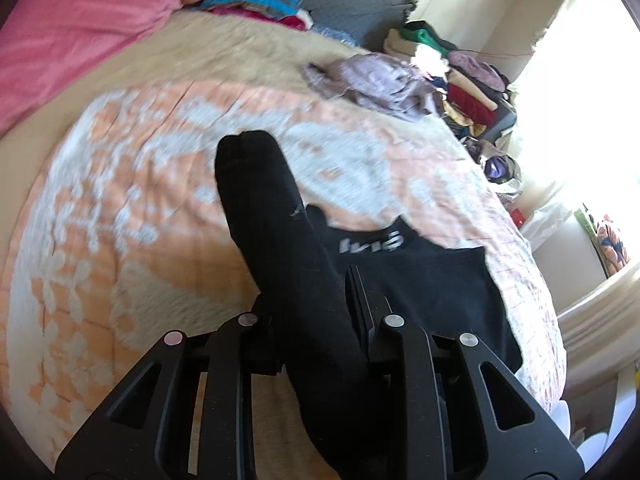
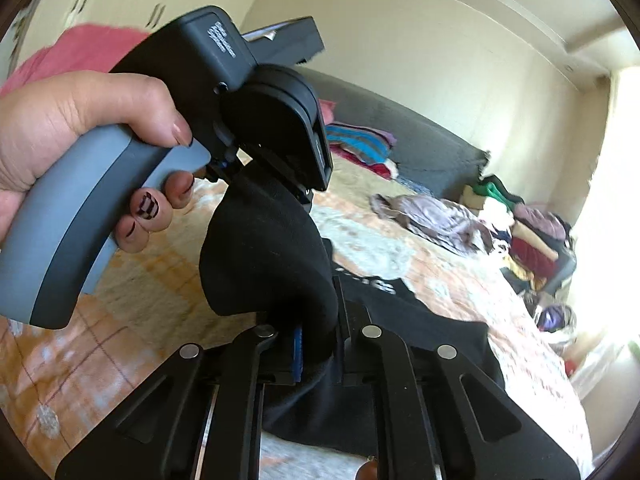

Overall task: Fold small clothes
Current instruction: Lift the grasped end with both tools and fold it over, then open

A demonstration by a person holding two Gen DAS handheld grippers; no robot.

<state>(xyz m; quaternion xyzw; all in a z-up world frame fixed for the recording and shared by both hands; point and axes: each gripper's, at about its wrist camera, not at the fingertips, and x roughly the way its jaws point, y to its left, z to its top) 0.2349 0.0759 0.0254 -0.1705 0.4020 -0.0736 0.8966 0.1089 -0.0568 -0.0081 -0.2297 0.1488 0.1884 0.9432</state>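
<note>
My left gripper [image 1: 316, 312] is closed on one end of a black sock [image 1: 276, 232], the cloth pinched between its pads. No earlier view is at hand, so I report only the present grip. From those pads the sock runs forward and up-left in the left wrist view, long axis along the line of the fingers, its free end in the air above the bed. My right gripper [image 2: 320, 332] is clamped on the other end of the same sock [image 2: 264, 256]; in the right wrist view the sock arches up from my right pads to the left gripper [image 2: 276, 184], held by my left hand [image 2: 80, 132]. The sock is lifted clear of the bed, strung between the two grippers.

Beneath it lies a black garment [image 1: 432, 284] with pale lettering, spread flat on an orange-and-white floral blanket [image 1: 120, 208] that covers the bed. Farther off: a crumpled mauve garment [image 1: 372, 84], a pink cloth [image 1: 72, 36] at the far left, a striped folded stack [image 1: 256, 0] against the grey headboard [image 2: 420, 140], and a heap of assorted clothes [image 1: 468, 92] by the bright window.

Count: one sock, two grippers, one black garment.
</note>
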